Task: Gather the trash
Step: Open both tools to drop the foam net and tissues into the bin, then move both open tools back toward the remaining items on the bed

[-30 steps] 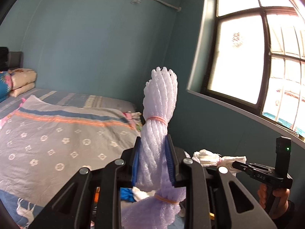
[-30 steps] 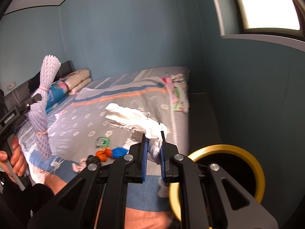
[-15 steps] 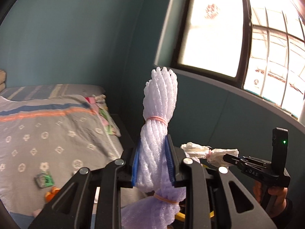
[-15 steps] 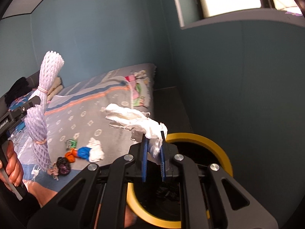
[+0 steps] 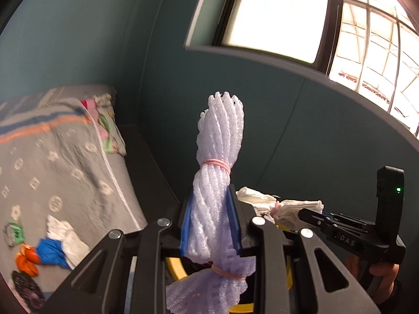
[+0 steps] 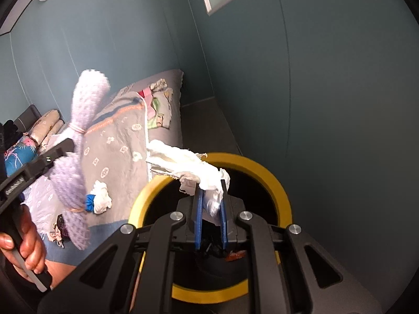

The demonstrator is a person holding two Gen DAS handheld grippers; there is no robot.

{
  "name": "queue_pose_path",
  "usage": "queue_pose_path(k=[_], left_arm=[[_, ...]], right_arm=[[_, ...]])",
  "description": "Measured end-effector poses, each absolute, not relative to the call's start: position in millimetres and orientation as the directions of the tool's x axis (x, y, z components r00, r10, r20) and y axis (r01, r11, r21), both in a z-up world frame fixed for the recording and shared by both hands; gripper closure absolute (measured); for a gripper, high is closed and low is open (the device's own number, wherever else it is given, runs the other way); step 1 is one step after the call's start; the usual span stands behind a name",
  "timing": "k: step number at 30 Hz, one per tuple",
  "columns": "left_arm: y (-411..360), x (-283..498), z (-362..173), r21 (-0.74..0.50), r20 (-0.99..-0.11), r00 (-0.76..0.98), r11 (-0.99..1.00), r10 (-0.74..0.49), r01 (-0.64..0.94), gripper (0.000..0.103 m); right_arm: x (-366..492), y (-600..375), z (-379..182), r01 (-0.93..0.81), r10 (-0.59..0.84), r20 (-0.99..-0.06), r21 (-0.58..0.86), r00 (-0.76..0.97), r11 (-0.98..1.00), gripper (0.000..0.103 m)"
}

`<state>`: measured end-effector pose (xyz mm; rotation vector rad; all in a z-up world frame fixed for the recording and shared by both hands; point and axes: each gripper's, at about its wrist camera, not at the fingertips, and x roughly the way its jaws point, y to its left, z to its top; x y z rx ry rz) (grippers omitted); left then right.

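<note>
Trash bin (image 6: pixel 275 180) opening shows fully only from right wrist.

left gripper (image 5: pixel 210 225): fingers clamped, tilted down; right gripper (image 6: pixel 209 204): same

Bin (image 6: pixel 272 175) right of bed (image 6: pixel 117 146)

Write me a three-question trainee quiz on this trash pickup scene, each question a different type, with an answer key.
1. True or false: the left gripper is shut on a foam net tied with rubber bands.
2. What does the right gripper hold? A) an orange peel B) a white tissue wad C) a blue cloth
3. Fill in: the bin below the right gripper has a ___ rim.

Key: 1 true; 2 B; 3 yellow
</note>
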<state>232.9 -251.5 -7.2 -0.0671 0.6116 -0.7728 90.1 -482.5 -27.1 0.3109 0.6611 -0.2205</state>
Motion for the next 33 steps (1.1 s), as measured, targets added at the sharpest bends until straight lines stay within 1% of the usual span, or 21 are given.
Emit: queue_pose_path(k=[5, 10, 13, 14, 15, 16, 17, 18, 22, 24, 27, 29, 33], left_arm=[[-276.2, 244.2, -33.5, -0.309, -0.549, 0.491, 0.71, -0.676, 0.633, 0.078], [-290.3, 250.7, -48.3, -0.34, -0.578, 0.442, 0.696, -0.685, 0.633, 0.075], [-293.0, 256.9, -54.2, -0.361, -0.593, 0.423, 0.695, -0.685, 0.621, 0.071], [-293.1, 257.8, -54.5, -0.364, -0.595, 0.42, 0.696, -0.685, 0.618, 0.066], [-292.4, 258.3, -54.9, -0.368, -0.596, 0.42, 0.698, -0.684, 0.615, 0.057], [-290.8, 258.4, -55.0, -0.369, -0.595, 0.425, 0.702, -0.682, 0.609, 0.052], [-289.2, 257.0, -54.3, -0.369, -0.594, 0.429, 0.704, -0.681, 0.607, 0.043], [-288.4, 258.0, -54.8, -0.369, -0.593, 0.433, 0.707, -0.679, 0.604, 0.037], [-273.8, 260.2, -52.2, -0.388, -0.584, 0.448, 0.718, -0.677, 0.578, 0.028], [-265.9, 259.5, -48.2, -0.376, -0.58, 0.472, 0.732, -0.664, 0.568, 0.022], [-245.5, 259.1, -43.8, -0.368, -0.572, 0.509, 0.756, -0.643, 0.541, 0.016], [-228.3, 258.6, -40.8, -0.362, -0.57, 0.537, 0.777, -0.622, 0.515, 0.014], [-198.6, 259.3, -35.5, -0.338, -0.577, 0.578, 0.813, -0.577, 0.475, 0.011]], right_arm=[[91.1, -489.5, -40.2, 0.315, -0.09, -0.659, 0.232, 0.747, 0.92, 0.091], [94.5, -495.1, -48.9, 0.332, -0.081, -0.685, 0.242, 0.724, 0.912, 0.091], [95.5, -497.4, -50.0, 0.354, -0.097, -0.691, 0.241, 0.716, 0.904, 0.087], [95.2, -497.9, -50.6, 0.363, -0.104, -0.691, 0.239, 0.715, 0.901, 0.083], [94.9, -498.8, -50.5, 0.376, -0.116, -0.691, 0.237, 0.713, 0.896, 0.076], [93.8, -500.0, -50.4, 0.387, -0.125, -0.69, 0.238, 0.713, 0.891, 0.073], [92.5, -498.7, -49.8, 0.39, -0.126, -0.689, 0.241, 0.713, 0.889, 0.072], [91.7, -498.9, -49.1, 0.396, -0.129, -0.689, 0.244, 0.713, 0.885, 0.072], [87.6, -495.7, -43.7, 0.399, -0.133, -0.681, 0.25, 0.72, 0.882, 0.071], [86.9, -492.1, -39.9, 0.394, -0.136, -0.675, 0.244, 0.725, 0.886, 0.066], [85.0, -487.7, -35.3, 0.375, -0.126, -0.666, 0.245, 0.735, 0.894, 0.062], [88.1, -479.7, -31.9, 0.357, -0.112, -0.658, 0.251, 0.744, 0.9, 0.059], [93.9, -464.1, -24.4, 0.303, -0.078, -0.639, 0.252, 0.765, 0.919, 0.051]])
